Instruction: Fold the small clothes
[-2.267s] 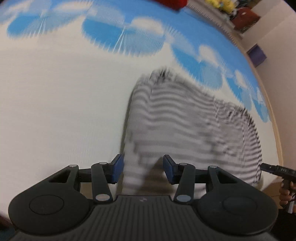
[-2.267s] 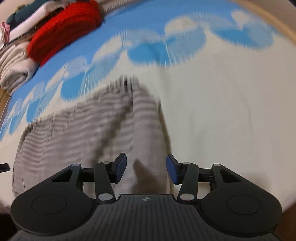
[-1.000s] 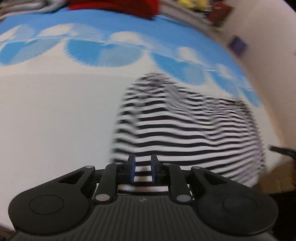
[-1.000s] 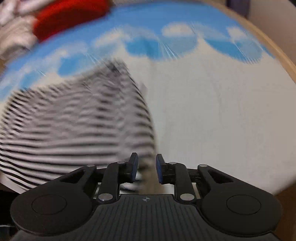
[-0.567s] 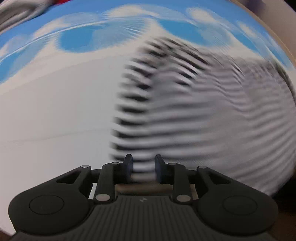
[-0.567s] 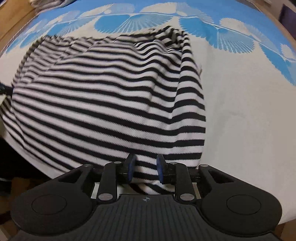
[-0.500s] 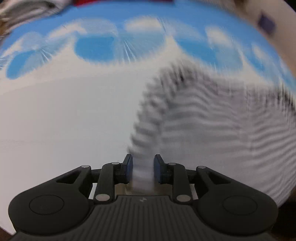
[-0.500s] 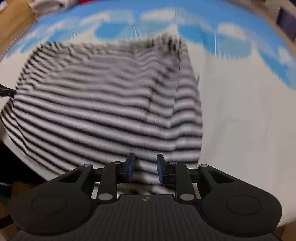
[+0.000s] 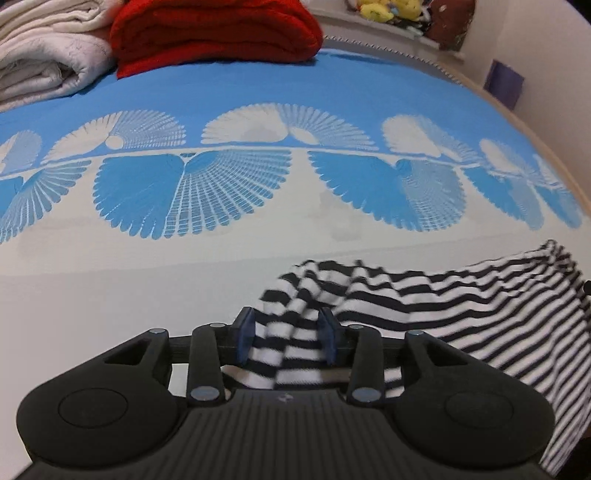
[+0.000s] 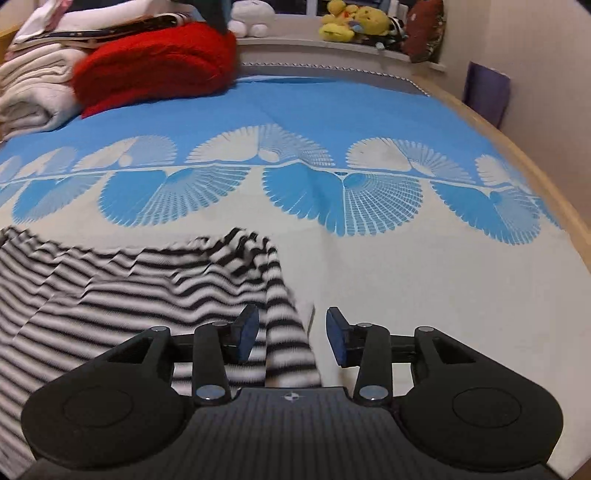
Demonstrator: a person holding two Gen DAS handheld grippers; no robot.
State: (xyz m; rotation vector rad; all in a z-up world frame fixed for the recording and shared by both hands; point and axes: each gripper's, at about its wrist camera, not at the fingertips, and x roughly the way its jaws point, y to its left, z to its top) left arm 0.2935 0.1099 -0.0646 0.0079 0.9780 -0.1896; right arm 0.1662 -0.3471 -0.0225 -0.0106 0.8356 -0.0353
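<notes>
- Striped garment point(image 9: 436, 314) (blk/wht, small) lies on bed cover point(image 9: 110, 295), white zone at the near edge. In L wrist view it fills the 3–5 o'clock area; in R wrist view point(image 10: 122, 295) the 8–9 o'clock area.
- L gripper point(image 9: 286, 338): jaws apart, w/ a bunched corner of the cloth sitting between the blue pads point(image 9: 243, 334). Cloth touches or nearly touches both pads; can't tell if it is pinched.
- R gripper point(image 10: 293, 338): jaws apart. Narrow striped edge runs between them, close to the left pad point(image 10: 246, 332); clear gap on the right-pad side, bare cover showing there.
- Cloth slightly blurred in both views; ridges/wrinkles along its far edge.
- Bed cover: blue fan-pattern band across the middle, solid blue beyond, at 12 o'clock.
- Red blanket point(image 9: 214, 33) folded, 11–12 o'clock at the far end; white bedding stack point(image 9: 44, 55) just beside it at 10 o'clock, touching.
- Plush toys point(image 10: 351, 22) on ledge past the bed, 12–1 o'clock.
- Purple box point(image 10: 485, 92) by the wall, 2 o'clock.
</notes>
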